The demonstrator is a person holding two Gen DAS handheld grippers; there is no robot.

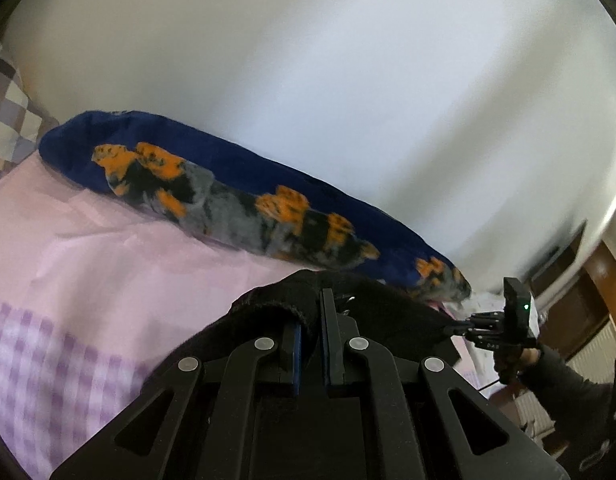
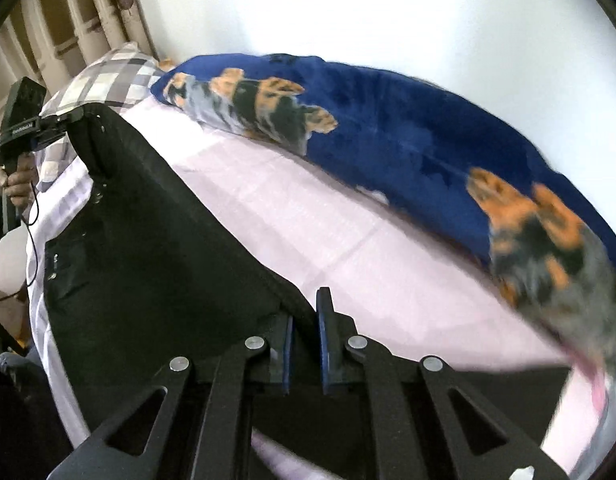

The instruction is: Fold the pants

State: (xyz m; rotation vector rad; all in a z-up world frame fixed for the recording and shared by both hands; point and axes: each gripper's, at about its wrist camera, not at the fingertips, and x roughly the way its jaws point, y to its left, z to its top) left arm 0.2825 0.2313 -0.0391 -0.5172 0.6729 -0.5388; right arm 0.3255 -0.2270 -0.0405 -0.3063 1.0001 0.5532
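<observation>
Pants [image 2: 140,240], black, stretch above the pink bedsheet [image 2: 308,232], pinched at one edge by the left gripper [image 1: 312,320] and opposite by the right gripper [image 2: 306,320].

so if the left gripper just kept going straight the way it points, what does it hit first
Beyond the black pants clamped in the left gripper, the line leads most likely to the rolled dark blue fleece blanket with orange and grey print lying across the pink bed sheet, then the white wall; depth is unclear.
</observation>
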